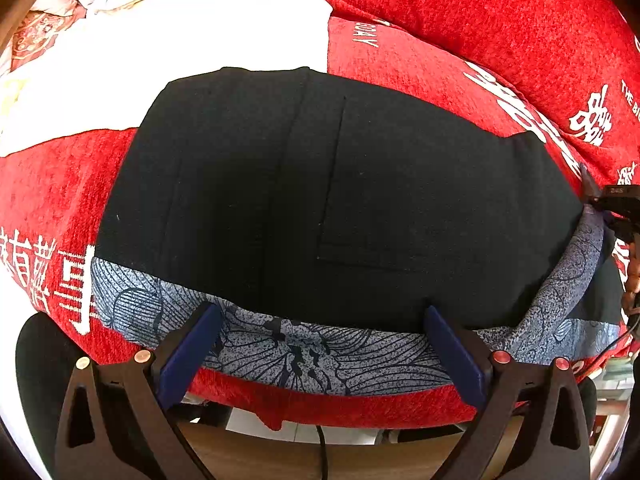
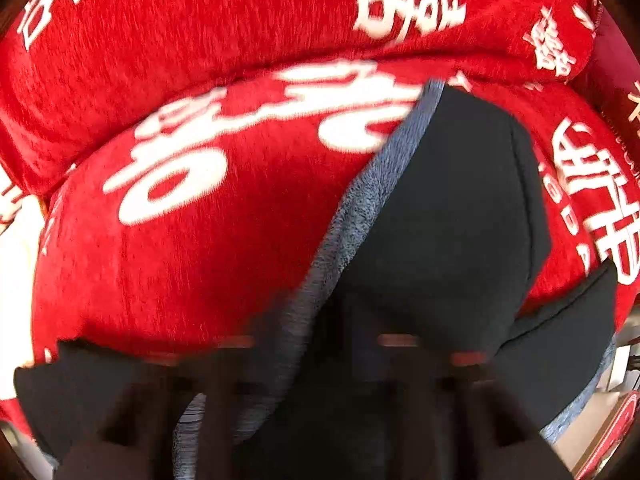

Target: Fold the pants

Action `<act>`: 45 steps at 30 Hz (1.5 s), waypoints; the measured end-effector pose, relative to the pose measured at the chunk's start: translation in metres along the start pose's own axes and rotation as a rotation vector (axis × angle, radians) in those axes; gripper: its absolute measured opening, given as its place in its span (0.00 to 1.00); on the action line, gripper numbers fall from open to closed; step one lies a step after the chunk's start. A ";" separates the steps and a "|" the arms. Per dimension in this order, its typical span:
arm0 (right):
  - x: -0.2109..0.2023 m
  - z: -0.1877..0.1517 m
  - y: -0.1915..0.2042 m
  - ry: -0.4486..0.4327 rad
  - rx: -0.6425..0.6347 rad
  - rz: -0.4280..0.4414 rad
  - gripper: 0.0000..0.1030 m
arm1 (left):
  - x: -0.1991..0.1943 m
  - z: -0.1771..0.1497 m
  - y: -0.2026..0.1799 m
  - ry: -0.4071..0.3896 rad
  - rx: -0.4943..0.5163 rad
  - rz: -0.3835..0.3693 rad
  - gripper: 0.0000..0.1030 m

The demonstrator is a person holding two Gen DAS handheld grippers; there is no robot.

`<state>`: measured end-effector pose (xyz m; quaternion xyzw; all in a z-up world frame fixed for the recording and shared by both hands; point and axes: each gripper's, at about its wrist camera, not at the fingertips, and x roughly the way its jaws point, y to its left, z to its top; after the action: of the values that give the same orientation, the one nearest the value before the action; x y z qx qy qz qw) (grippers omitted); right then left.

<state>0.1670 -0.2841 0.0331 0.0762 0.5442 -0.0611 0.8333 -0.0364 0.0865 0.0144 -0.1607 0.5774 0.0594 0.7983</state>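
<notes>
Currently mid-fold: left gripper (image 1: 320,340) jaws spread over pants (image 1: 320,184); right gripper (image 2: 340,392) jaws pinching pants hem; next, carry it across.

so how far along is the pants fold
Done: black pants lie folded over on the red cushion, patterned lining showing at the near edge. In hand: right gripper shut on an end; left gripper open. Left: further folds.
</notes>
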 end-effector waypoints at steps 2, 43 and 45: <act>-0.017 -0.012 -0.005 -0.035 0.006 0.005 0.08 | 0.001 0.000 -0.002 -0.001 0.000 0.000 0.99; -0.082 -0.169 -0.126 -0.133 0.091 0.025 0.19 | -0.008 0.025 -0.033 -0.114 0.375 0.311 1.00; -0.098 -0.169 -0.126 -0.157 0.085 0.003 0.28 | -0.009 0.028 -0.023 -0.119 0.338 0.332 1.00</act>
<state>-0.0474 -0.3733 0.0487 0.1075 0.4741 -0.0888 0.8694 -0.0082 0.0751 0.0351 0.0759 0.5497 0.1016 0.8257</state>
